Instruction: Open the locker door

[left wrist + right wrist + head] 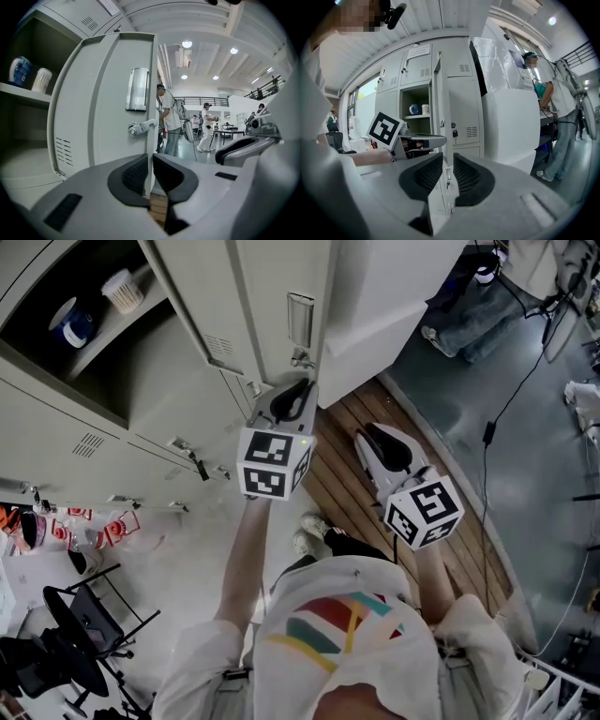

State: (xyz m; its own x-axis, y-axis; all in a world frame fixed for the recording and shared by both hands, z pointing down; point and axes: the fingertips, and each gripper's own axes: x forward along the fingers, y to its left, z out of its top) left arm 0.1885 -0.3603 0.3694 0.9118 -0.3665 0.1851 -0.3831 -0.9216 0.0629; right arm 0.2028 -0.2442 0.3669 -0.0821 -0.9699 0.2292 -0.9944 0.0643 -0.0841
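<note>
Left gripper view pretty much tells the story: the left gripper (151,161) has its jaws pinched tight on the free edge of the locker door (103,117), just below the latch handle (140,126), so it's gripping the door itself. The door stands partway open, and you can see the shelf (18,90) inside with a couple of cups (21,71) on it. The right gripper (447,171) hangs off to the side, jaws nearly together with only a slim gap and nothing between them, so it's just spectating. I'd say we're mid-swing on the opening step. Next move, imo, is pulling that edge round in an arc about the hinge side, letting the wrist follow the door so the pinch doesn't slide off the thin sheet metal.
</note>
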